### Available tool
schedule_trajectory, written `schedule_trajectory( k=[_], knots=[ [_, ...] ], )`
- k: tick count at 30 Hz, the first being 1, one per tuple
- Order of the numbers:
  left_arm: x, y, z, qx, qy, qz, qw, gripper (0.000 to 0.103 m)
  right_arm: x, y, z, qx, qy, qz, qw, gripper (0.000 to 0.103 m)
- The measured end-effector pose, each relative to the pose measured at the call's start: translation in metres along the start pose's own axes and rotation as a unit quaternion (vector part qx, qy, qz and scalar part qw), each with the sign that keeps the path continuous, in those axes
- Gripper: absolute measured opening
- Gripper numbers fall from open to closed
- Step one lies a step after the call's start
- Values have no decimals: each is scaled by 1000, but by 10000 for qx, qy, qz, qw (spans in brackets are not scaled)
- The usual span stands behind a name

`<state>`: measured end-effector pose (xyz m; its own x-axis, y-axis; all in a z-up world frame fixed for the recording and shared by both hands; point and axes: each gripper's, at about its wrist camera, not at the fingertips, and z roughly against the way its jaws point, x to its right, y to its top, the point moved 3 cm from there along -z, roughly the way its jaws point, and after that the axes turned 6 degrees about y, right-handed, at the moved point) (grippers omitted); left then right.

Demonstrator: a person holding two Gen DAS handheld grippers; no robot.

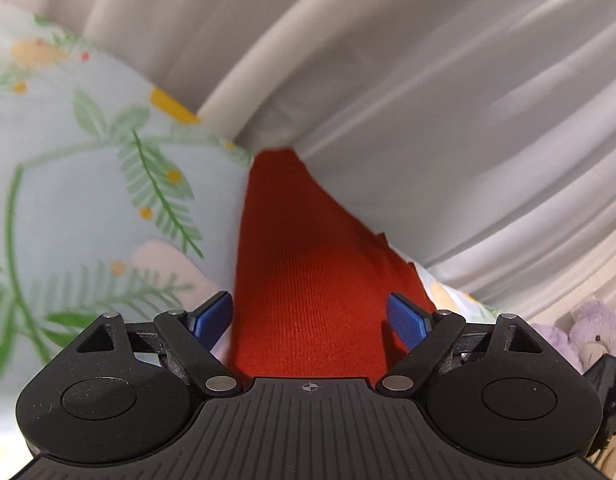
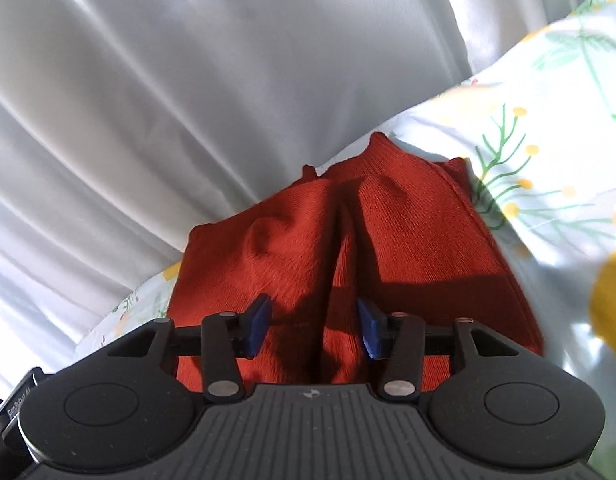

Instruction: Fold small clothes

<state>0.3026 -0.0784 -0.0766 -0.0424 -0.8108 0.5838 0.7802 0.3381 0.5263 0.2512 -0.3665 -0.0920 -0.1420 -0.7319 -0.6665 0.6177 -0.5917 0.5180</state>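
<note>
Red knit garment (image 2: 348,248) on floral bedsheet (image 1: 87,200). Left gripper (image 1: 310,320) released, straddling knit; right gripper (image 2: 314,326) released over its crease. Side label partly legible: "GenRobot".

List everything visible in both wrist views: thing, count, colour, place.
knit garment: one, rust red, lying on the floral sheet in front of both grippers, a crease running down its middle in the right wrist view
floral sheet: one, pale blue with green fronds and yellow dots, under the garment
curtain: one, white, pleated, behind the sheet
plush toy: one, lilac, at the right edge of the left wrist view
left hand-held gripper: one, black with blue pads, jaws wide open, the garment between them, pads not pressing on it
right hand-held gripper: one, black with blue pads, jaws partly open over the garment's crease, nothing clamped
</note>
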Motion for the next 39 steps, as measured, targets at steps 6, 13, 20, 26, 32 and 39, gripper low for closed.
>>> schedule_trajectory(
  k=[6, 13, 20, 26, 32, 39],
  knots=[
    [10, -18, -21, 9, 412, -667, 9969, 85, 7, 11, -9, -22, 159, -169, 9997, 47],
    [15, -26, -13, -45, 576, -690, 9959, 87, 5, 18, -32, -237, 217, 66, 9995, 21],
    [21, -35, 43, 431, 449, -980, 9932, 92, -51, 16, 7, 545, -607, 1954, 9773, 10],
    [43, -71, 51, 531, 635, -2009, 9761, 92, -30, 19, 17, 738, -1526, 2458, 9544, 10],
    [43, -88, 36, 196, 846, -2386, 9672, 92, 18, 20, 36, 558, -1231, 1162, 9840, 25],
    [39, -86, 28, 127, 988, -2270, 9688, 92, 46, -33, 107, 536, -127, -246, 9982, 53]
  ],
)
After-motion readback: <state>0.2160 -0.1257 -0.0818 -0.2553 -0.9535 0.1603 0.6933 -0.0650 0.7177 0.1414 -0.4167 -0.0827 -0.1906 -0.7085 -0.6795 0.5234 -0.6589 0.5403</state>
